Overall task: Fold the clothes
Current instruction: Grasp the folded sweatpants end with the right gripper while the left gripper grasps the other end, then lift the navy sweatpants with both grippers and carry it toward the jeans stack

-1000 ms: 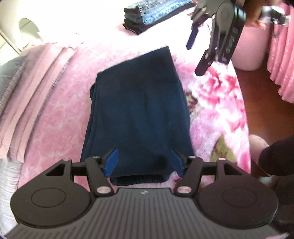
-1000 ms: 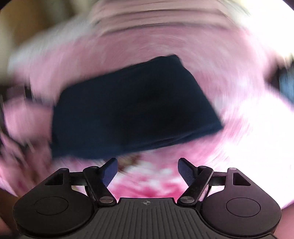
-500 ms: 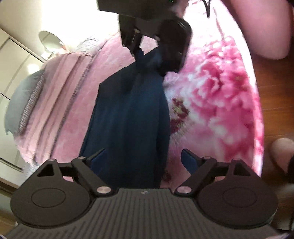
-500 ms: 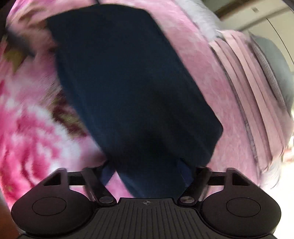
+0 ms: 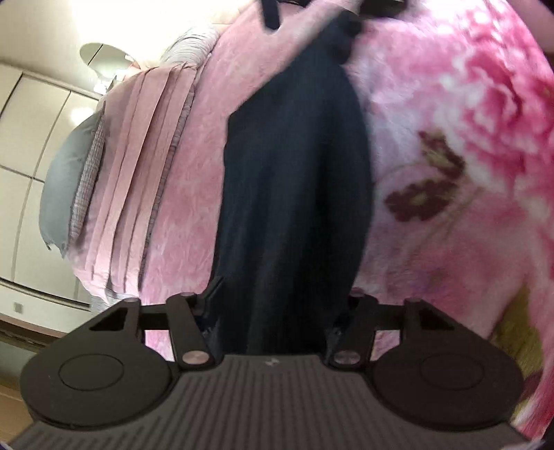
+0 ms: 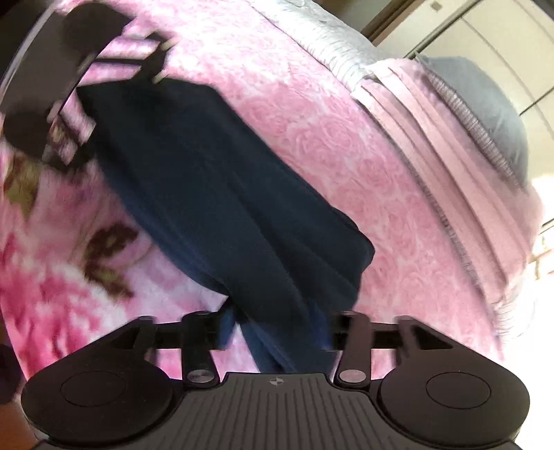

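A dark navy garment (image 5: 294,173), folded into a long narrow strip, stretches over the pink bed between my two grippers. In the left wrist view its near end fills the gap of my left gripper (image 5: 280,308), whose fingers press in on the cloth. The far end runs up to my right gripper (image 5: 346,24) at the top edge. In the right wrist view the garment (image 6: 225,190) bunches between the fingers of my right gripper (image 6: 278,329), which are closed on it. My left gripper (image 6: 117,104) shows blurred at the garment's far end.
A pink floral blanket (image 5: 467,155) covers the bed. A folded pale pink quilt (image 5: 149,155) and a grey pillow (image 5: 59,180) lie along the bed's far side. White wardrobe doors (image 5: 20,138) stand beyond them.
Both grippers came down onto opposite ends of the garment and their fingers closed in on it. The garment went from lying flat and wide to a narrow stretched strip.
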`<act>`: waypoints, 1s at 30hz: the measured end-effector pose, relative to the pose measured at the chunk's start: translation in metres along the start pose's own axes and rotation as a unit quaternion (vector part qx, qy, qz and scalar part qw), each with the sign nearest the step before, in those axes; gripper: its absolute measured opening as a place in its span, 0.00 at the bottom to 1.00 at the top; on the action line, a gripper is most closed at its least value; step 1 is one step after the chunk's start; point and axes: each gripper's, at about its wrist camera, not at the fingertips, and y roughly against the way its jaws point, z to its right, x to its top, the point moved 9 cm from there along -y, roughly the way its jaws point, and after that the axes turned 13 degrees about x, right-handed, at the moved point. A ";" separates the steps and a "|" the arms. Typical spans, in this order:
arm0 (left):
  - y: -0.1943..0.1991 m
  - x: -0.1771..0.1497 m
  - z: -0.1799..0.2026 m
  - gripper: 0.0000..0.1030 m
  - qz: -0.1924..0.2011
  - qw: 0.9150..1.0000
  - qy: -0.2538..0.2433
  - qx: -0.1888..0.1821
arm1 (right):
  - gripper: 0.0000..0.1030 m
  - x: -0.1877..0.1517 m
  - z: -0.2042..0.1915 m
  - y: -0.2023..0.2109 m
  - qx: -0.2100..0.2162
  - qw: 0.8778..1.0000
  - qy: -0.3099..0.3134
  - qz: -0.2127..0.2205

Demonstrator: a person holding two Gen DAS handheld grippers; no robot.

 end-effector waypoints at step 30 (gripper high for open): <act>0.035 0.003 -0.058 0.35 0.024 0.992 -0.086 -0.092 | 0.21 0.022 0.005 0.037 0.001 0.998 -0.006 -0.064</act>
